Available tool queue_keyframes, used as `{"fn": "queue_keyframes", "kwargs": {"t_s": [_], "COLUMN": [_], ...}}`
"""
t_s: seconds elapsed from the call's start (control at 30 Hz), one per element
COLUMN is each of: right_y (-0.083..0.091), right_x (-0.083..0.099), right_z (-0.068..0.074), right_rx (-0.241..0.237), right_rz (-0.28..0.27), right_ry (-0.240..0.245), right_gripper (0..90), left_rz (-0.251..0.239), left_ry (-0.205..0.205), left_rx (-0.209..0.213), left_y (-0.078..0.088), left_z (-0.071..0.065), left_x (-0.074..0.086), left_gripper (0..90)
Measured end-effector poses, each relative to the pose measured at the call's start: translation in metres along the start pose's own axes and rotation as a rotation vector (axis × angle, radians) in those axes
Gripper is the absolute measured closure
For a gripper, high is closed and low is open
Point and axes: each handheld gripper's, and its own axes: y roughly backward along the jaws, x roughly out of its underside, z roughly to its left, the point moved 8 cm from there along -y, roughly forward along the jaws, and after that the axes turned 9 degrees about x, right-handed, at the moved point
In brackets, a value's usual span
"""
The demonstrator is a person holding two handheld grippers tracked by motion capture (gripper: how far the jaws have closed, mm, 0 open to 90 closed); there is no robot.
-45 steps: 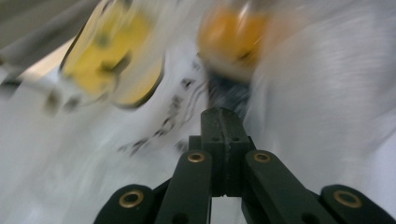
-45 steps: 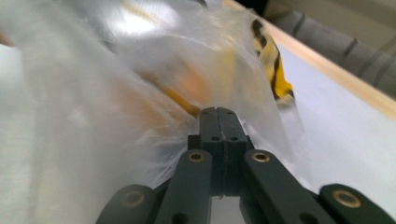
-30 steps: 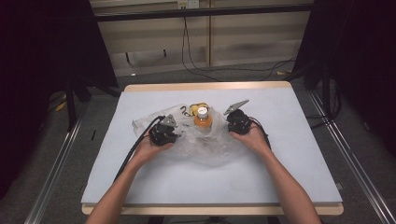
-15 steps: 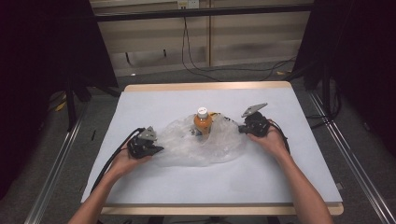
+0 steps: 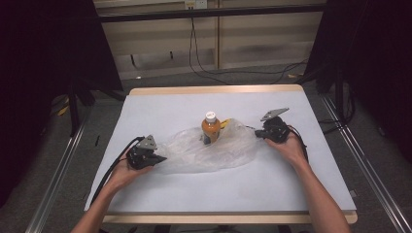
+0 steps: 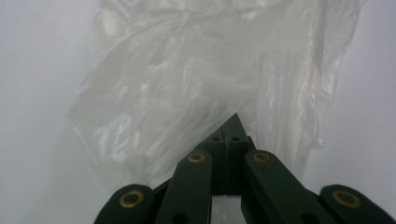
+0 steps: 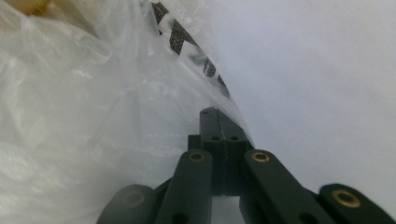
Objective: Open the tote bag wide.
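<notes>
The right gripper (image 7: 223,122) rises from the bottom centre of the frame, its two black jaws pressed flat together with their tips at mid-frame, pinching the edge of a clear plastic bag (image 7: 84,121). The crinkled bag spreads over the left half and up to the top. A black-and-white printed strip (image 7: 187,44) runs diagonally along the bag's edge above the jaw tips. An orange patch (image 7: 28,5) sits in the upper left corner. The pale table surface (image 7: 317,79) covers the right side.

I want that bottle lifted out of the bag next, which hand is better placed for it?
Right, probably. The right tongs sit nearer the upright bottle than the left tongs, though both are shut on the plastic bag.
</notes>
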Motion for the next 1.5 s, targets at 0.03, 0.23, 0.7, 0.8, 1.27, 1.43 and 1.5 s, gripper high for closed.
{"fn": "queue_keyframes", "kwargs": {"t_s": [0.03,0.23,0.7,0.8,1.27,1.43,1.5], "right_y": [0.006,0.028,0.047,0.026,-0.025,-0.042,-0.047], "right_x": [-0.009,-0.03,-0.112,-0.125,-0.061,-0.066,-0.066], "right_z": [0.002,0.006,0.047,0.055,0.078,0.075,0.074], "right_rx": [-0.021,-0.046,-0.161,-0.165,-0.261,-0.278,-0.277], "right_rz": [-0.056,-0.162,-0.221,-0.15,0.1,0.16,0.179], "right_ry": [-0.024,-0.055,0.047,0.08,0.111,0.077,0.072], "right_gripper": [90.0,90.0,90.0,90.0,90.0,90.0,90.0], "left_rz": [-0.018,-0.106,0.005,0.073,0.192,0.145,0.152], "left_ry": [-0.002,-0.052,-0.208,-0.202,-0.143,-0.205,-0.215], "left_rx": [-0.002,-0.006,0.012,0.002,0.032,0.077,0.081], "left_y": [0.002,0.022,0.006,-0.019,-0.065,-0.073,-0.076], "left_z": [-0.002,-0.018,-0.019,-0.006,-0.002,-0.047,-0.054], "left_x": [-0.005,-0.032,-0.117,-0.126,-0.103,-0.105,-0.103], "left_gripper": [90.0,90.0,90.0,90.0,90.0,90.0,90.0]}}
